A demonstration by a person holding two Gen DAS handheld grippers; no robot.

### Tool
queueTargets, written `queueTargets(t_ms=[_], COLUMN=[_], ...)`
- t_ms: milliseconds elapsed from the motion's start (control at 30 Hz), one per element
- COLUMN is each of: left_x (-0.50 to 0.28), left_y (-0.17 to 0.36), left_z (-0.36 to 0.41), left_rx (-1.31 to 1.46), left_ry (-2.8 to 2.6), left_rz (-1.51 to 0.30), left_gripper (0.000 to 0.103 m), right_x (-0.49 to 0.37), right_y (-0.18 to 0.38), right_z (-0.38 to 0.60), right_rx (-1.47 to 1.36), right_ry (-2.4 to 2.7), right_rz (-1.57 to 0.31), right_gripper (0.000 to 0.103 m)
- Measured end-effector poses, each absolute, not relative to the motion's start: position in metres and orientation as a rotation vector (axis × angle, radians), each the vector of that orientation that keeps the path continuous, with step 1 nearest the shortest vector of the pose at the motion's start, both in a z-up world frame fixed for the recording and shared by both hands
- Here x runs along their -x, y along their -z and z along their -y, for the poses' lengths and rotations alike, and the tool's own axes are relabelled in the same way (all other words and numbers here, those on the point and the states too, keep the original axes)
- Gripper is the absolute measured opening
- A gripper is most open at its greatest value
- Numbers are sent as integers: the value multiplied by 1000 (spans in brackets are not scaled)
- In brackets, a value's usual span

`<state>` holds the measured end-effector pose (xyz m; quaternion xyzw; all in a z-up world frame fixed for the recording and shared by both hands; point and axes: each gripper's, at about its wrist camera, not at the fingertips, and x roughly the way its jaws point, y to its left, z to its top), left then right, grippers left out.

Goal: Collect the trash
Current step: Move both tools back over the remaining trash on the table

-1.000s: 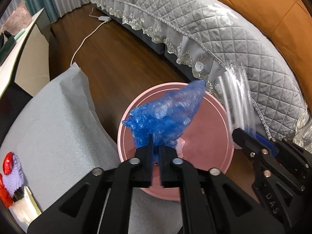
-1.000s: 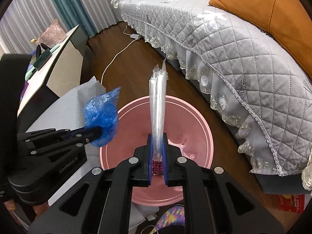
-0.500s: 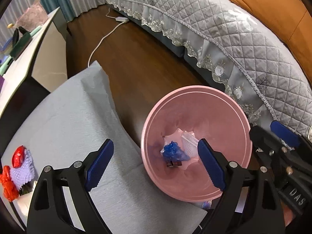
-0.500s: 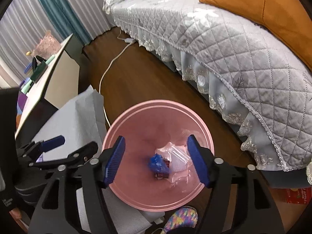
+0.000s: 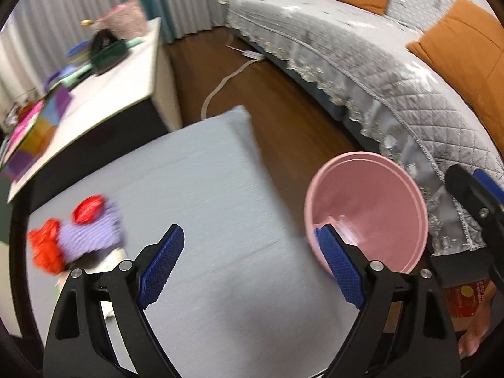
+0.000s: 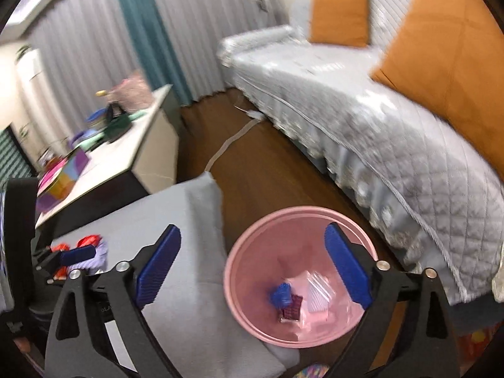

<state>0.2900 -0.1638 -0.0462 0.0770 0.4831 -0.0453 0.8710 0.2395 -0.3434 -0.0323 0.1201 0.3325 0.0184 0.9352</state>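
Both the left gripper (image 5: pixel 250 271) and right gripper (image 6: pixel 252 271) are open and empty, the right one opening wider, with trash already in the round pink plastic bin (image 6: pixel 252 312) and red and purple scraps (image 5: pixel 75 236) left at the lower left.

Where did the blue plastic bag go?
In the right wrist view, the blue plastic bag lies crumpled at the bottom of the pink bin, left of a dark red wrapper and a clear wrapper.
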Motion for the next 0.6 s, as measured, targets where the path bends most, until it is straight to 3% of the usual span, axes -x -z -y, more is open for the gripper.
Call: queueTargets(t_ms=[300, 600], left_x=[-226, -160], left_y=[7, 3], left_z=[84, 4], left_rx=[-168, -95], left_ry=[-13, -130], left_rz=[-905, -869], left_gripper=[85, 85], right_x=[-210, -152], right_y=[4, 2], right_z=[270, 198], right_rx=[-134, -163], right_ry=[-189, -283], right_rz=[-658, -692], right_gripper=[98, 98])
